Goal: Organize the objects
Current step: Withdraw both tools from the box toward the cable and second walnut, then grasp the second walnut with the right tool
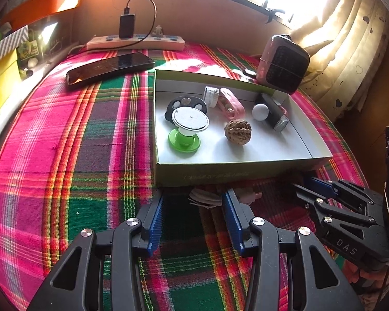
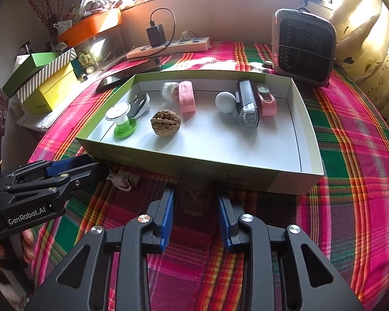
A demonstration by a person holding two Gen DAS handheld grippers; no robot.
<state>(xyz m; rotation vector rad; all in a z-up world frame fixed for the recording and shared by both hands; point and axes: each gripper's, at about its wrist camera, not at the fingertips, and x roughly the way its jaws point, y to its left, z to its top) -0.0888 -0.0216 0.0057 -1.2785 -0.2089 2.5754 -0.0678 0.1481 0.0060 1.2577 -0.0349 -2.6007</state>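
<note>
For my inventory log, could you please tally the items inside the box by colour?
Pink clips: 2
White ball and white jar: 2
Black torch and black holder: 2
Green stand: 1
Brown walnut: 1
Total: 8

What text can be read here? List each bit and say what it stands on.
"DAS": on the right gripper, seen from the left wrist.
"GenRobot.AI": on the left gripper, seen from the right wrist.
Print on the front wall of the green box: too faint to read.
Labels on items on the shelf: too small.
</note>
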